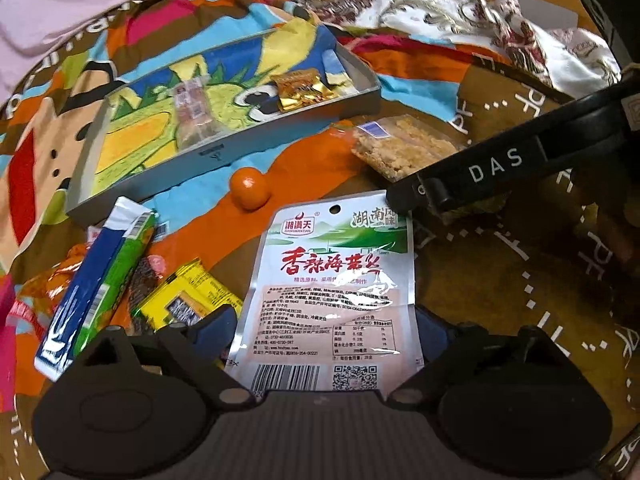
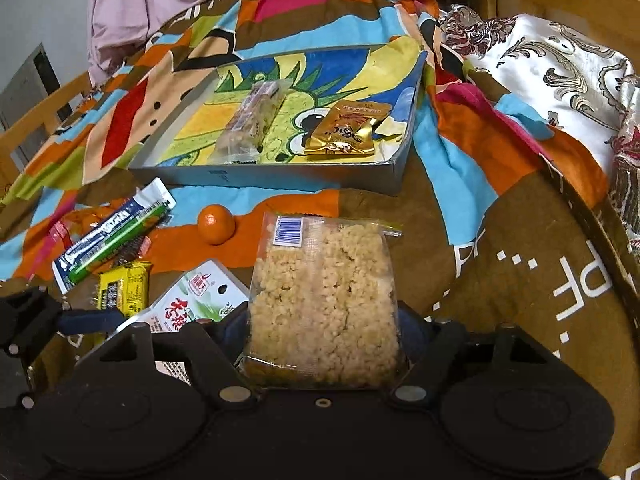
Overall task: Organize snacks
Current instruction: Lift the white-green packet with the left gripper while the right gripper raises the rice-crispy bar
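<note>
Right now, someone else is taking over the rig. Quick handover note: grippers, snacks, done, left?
Left hand-held gripper: straddles the white seaweed packet; a firm grip is not clear.
Right hand-held gripper: jaws around the clear bag of rice crisps; contact unclear too.
Done: the grey tray holds a clear-wrapped bar and a gold packet.
Left, on the blanket: both packets at the grippers, the small orange, the blue-green stick pack, the yellow packet and some red-orange wrappers at the far left.
</note>
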`<state>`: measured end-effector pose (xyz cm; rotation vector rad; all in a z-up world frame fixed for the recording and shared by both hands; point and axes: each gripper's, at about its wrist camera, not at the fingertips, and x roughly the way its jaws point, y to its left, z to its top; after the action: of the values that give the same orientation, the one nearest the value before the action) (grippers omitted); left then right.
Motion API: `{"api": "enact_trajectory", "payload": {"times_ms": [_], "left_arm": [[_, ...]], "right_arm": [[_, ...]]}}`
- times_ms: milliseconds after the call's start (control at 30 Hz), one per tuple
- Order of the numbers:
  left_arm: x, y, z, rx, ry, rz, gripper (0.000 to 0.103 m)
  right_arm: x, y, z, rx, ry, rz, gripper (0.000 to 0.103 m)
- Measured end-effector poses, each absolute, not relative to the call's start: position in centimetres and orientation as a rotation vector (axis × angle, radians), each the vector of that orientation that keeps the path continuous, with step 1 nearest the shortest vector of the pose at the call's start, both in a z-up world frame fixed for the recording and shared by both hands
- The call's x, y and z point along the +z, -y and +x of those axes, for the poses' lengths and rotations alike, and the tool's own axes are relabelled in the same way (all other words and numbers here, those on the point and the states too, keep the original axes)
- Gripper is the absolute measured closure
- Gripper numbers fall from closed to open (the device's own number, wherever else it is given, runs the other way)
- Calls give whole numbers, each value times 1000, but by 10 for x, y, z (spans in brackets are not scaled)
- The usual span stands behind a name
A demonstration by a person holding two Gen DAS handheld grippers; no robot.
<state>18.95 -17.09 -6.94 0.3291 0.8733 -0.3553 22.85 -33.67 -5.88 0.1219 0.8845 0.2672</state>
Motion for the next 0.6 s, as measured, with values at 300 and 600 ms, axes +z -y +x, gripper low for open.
{"api": "enact_trajectory", "payload": {"times_ms": [300,600], "left_arm": [[-64,155,167,-254,-779,226,10],[-51,147,160,-222,-689,173,10]], "right_arm": [[-48,333,215,284,-816,125,28],[-41,334,212,277,-744,149,28]]}}
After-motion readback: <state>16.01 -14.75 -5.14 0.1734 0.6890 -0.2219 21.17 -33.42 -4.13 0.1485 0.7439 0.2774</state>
